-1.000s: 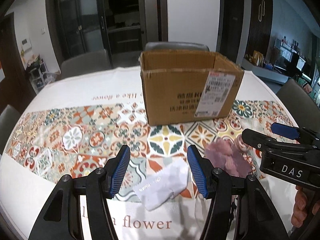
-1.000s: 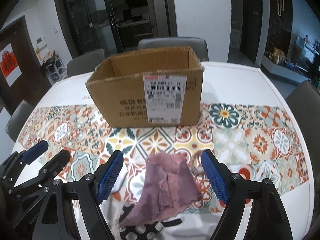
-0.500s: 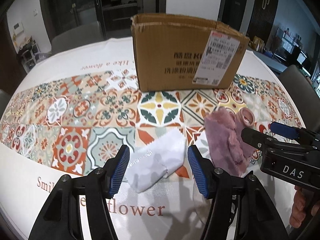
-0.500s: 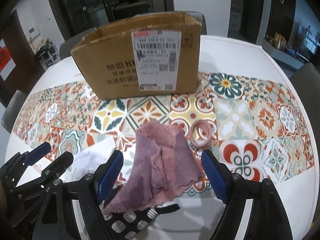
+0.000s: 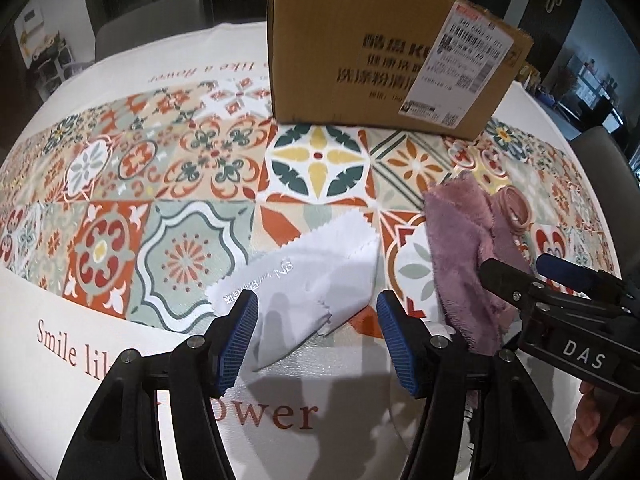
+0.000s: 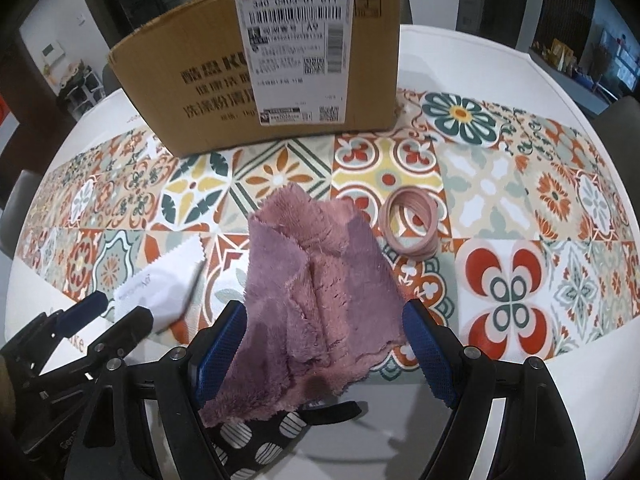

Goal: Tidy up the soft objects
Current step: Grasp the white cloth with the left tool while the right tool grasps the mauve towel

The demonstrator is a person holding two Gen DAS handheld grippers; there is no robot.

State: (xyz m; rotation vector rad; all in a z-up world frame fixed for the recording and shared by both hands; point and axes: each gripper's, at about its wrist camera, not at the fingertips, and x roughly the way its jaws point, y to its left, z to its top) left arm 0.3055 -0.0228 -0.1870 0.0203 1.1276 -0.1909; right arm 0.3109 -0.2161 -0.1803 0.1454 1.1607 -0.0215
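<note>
Both claws open, nothing gripped yet.

Left claw [image 5: 316, 332]: jaws apart over the thin white zigzag-edged cleaning cloth [image 5: 308, 276], which lies flat on the round patterned-tablecloth surface [image 5: 120, 200]. The cloth's near corner sits between the blue pads [image 5: 240, 340]; no pad is pressing on it. Its long axis runs diagonally, near-left to far-right, so the jaws straddle it at a slant, not square across.

Right claw [image 6: 324, 348]: jaws wider apart, framing the near end of the crumpled mauve plush towel [image 6: 316, 288]. The towel is bunched, its long axis running roughly away from the claw toward the brown cardboard box [image 6: 200, 80], so the pads close across its width. I cannot tell whether the left pad touches the pile or only overlaps it in view. The towel partly covers a black fabric piece with white ovals [image 6: 256, 436] at the near edge.

Key relation: each cloth lies directly ahead of and below its own claw, white one left, mauve one right, just beside each other. The box stands behind both, well apart from them.

My read: both are about to pinch. Risks: the flat white cloth slides on the slick covering; the right claw snags the black piece too. A pink ring-shaped roll [image 6: 412, 224] lies just right of the towel, outside the jaws.
</note>
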